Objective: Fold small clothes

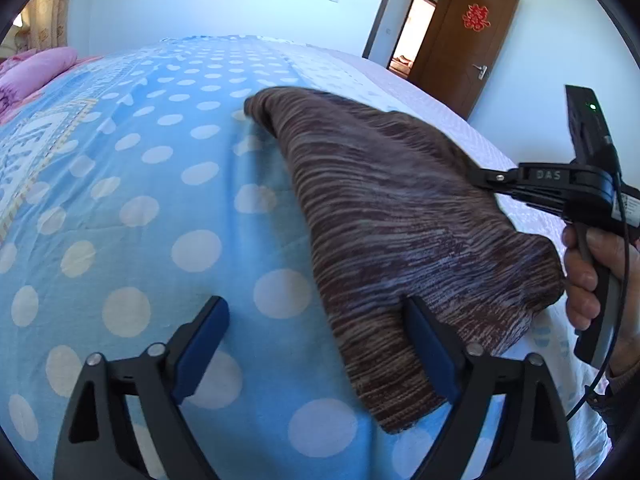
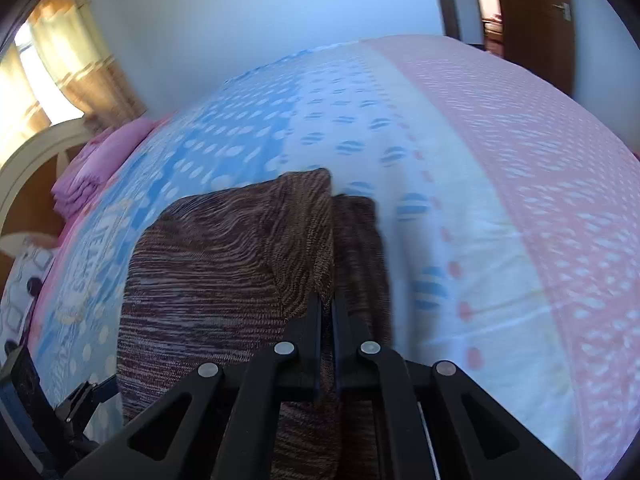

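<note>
A brown striped knit garment [image 1: 392,216] lies on the blue polka-dot bedspread [image 1: 132,184], partly lifted at its right side. My left gripper [image 1: 316,344] is open just above the bed; its right finger [image 1: 428,344] touches the garment's near edge and nothing sits between the pads. My right gripper [image 2: 328,300] is shut on the garment's edge [image 2: 224,264] and holds it raised. The right gripper also shows in the left wrist view [image 1: 480,176], clamped on the cloth's far right edge.
The bedspread turns white and pink [image 2: 520,184] toward the right. Pink pillows [image 1: 36,68] lie at the far left by a curtained window [image 2: 52,60]. A brown door [image 1: 468,44] stands open at the back right.
</note>
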A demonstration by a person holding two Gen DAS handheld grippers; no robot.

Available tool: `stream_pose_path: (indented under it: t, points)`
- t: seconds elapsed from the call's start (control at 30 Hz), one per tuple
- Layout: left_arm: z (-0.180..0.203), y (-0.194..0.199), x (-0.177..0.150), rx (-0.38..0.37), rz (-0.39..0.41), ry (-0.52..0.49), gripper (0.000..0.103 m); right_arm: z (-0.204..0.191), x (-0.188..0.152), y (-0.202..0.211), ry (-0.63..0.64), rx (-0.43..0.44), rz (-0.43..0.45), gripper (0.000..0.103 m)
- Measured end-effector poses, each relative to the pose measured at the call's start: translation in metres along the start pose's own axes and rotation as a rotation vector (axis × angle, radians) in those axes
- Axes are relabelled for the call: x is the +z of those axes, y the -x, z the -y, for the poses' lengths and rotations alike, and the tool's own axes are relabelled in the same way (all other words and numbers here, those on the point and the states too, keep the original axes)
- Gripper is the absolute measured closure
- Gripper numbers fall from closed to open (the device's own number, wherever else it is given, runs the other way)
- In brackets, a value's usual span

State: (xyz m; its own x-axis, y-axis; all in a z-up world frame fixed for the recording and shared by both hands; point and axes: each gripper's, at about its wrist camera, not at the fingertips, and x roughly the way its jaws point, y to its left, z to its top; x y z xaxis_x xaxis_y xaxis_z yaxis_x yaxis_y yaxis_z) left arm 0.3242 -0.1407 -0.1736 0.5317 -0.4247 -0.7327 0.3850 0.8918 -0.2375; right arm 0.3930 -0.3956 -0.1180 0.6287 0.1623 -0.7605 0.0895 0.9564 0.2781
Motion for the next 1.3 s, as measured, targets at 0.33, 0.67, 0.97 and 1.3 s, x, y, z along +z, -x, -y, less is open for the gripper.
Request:
stream_pose_path:
  t: [0.33,0.67,0.97,1.3]
  points:
    - [0.002,0.001,0.001,-0.006,-0.008,-0.017,0.002,0.001,0.009,0.014,0.056,-0.081,0.037,0.066]
    - [-0.011,0.011,0.001,-0.058,0.036,0.064,0.002,0.01,-0.069,0.077,0.03,0.138,-0.022,0.066]
    - [-0.009,0.006,-0.001,-0.02,0.005,0.051,0.0,0.03,-0.095,0.055,-0.049,0.225,-0.168,0.1]
    - [-0.002,0.013,-0.004,0.061,-0.005,0.005,0.0,0.034,-0.098,0.062,-0.041,0.194,-0.181,0.095]
